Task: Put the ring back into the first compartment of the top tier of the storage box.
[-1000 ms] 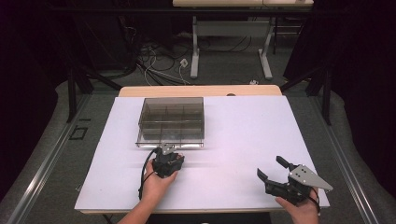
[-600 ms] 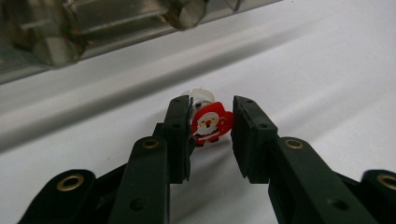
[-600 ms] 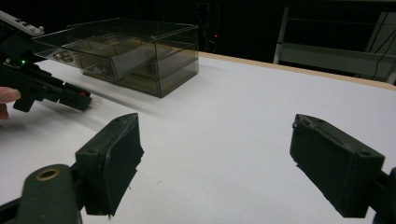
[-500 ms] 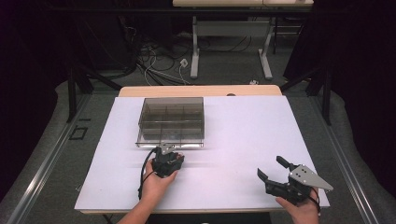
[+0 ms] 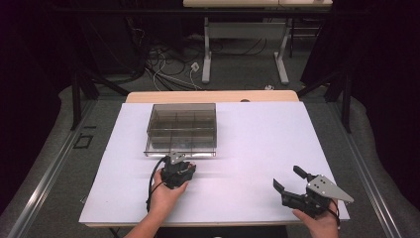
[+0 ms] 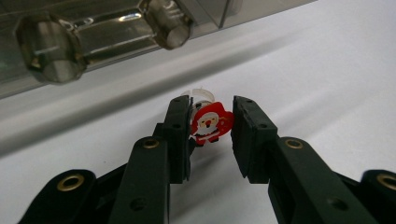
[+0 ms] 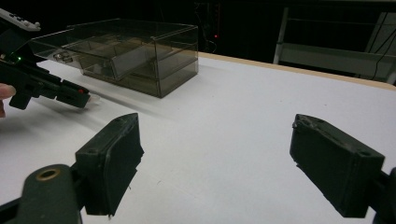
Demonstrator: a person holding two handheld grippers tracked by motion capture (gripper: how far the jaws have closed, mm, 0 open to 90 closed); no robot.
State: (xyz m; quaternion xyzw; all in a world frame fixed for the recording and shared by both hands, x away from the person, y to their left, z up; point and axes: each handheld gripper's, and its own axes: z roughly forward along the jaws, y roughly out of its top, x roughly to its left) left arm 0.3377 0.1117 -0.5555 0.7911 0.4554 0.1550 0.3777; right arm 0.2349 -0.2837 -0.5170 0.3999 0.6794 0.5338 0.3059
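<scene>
White tabletop [image 5: 257, 144], dark room; left tongs [image 6: 211, 122] pinching Santa charm [image 6: 209, 124], right tongs [image 7: 215, 154] spread.

I am seeing almost no change across these moments. My left hand-held gripper [image 5: 174, 163] is perhaps edging slightly nearer the drawer box [image 5: 182, 128].

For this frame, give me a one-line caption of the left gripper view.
Left gripper straddling a small Santa charm beside the smoky clear organizer box.
</scene>
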